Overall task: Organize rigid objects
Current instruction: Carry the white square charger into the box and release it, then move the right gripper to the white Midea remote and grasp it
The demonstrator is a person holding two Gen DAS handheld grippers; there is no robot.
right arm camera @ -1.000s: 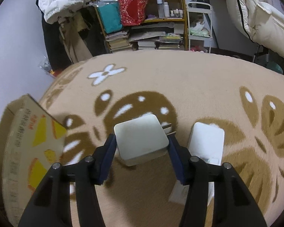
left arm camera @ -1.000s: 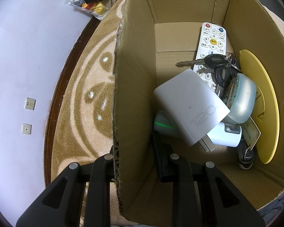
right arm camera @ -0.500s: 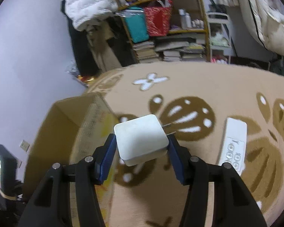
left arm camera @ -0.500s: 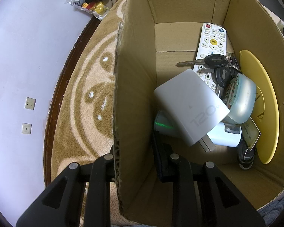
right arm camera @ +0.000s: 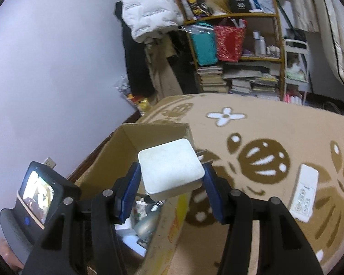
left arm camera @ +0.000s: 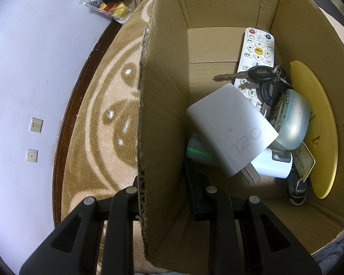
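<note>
My left gripper (left arm camera: 166,190) is shut on the left wall of the cardboard box (left arm camera: 162,114), one finger inside and one outside. The box holds a white 120W charger (left arm camera: 231,128), a white remote (left arm camera: 256,52), keys (left arm camera: 261,75), a yellow disc (left arm camera: 318,123) and a pale blue case (left arm camera: 291,121). My right gripper (right arm camera: 170,189) is shut on a white plug charger (right arm camera: 170,169), held in the air over the box (right arm camera: 117,167) near its right wall. A white remote (right arm camera: 305,192) lies on the carpet to the right.
The box stands on a beige and brown patterned carpet (right arm camera: 263,137) beside a lilac wall (left arm camera: 34,68) with sockets. A cluttered bookshelf (right arm camera: 236,52) and hanging coats stand at the back. The left gripper's camera unit (right arm camera: 39,194) shows at left in the right wrist view.
My right gripper has lifted the white plug charger off the carpet and carried it left, over the box. The left gripper has stayed clamped on the box wall.
</note>
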